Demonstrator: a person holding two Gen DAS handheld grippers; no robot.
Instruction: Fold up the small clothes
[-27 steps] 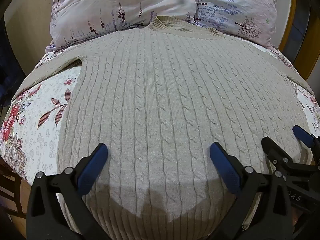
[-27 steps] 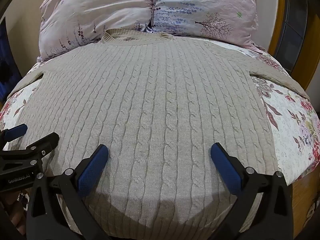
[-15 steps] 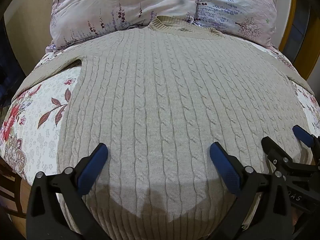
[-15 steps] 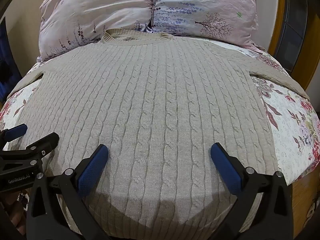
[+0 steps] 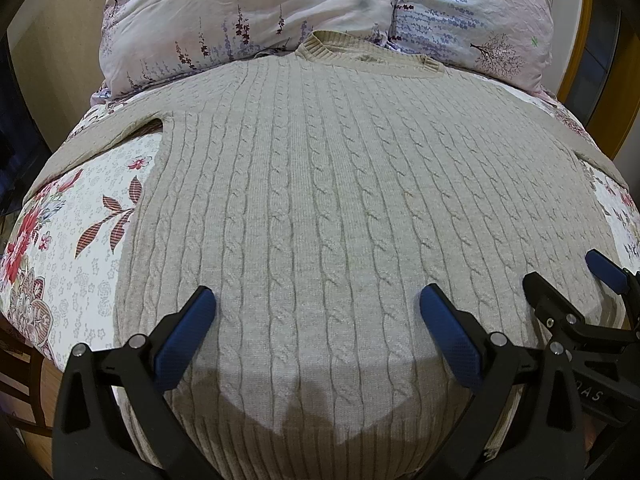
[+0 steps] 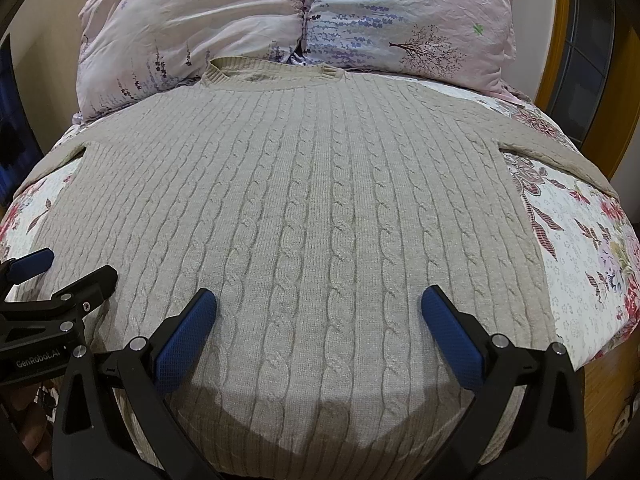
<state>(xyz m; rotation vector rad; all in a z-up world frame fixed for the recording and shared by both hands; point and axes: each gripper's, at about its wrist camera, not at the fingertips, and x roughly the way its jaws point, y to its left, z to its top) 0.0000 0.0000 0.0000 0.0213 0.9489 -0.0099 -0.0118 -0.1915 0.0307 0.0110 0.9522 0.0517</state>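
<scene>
Bed with a white floral-print quilt (image 5: 80, 264) fills both views; two pale pink floral pillows (image 5: 248, 20) sit at the head end, amber wooden bed frame (image 6: 560, 40) at the far right edge.

Task item: beige cable-knit sweater (image 5: 340, 200), laid flat face up on the quilt, unfolded. Ribbed collar (image 5: 360, 54) is at the far end, touching the pillows. Both sleeves spread out sideways; left sleeve (image 5: 100, 140) runs off toward the left edge of the bed, right sleeve (image 6: 560, 148) toward the right. Hem is at the near edge, under both claws.

Left claw (image 5: 318, 332): black fingers with blue pads (image 5: 188, 332), spread wide apart, nothing between them, angled down over the lower part of the sweater. Pads not visibly pressing the knit.

Right claw (image 6: 320, 332): same state, pads wide apart, empty, hanging over the lower part of the sweater just beside the left one. Each claw shows at the edge of the other's view: right claw at the right edge of the left-wrist view (image 5: 600, 276), left claw at the left edge of the right-wrist view (image 6: 60, 276).

Diff vs the earlier frames: none visible. Sweater, pillows, both claws and their shadows on the hem sit in the same places; both claws remain fully spread.
</scene>
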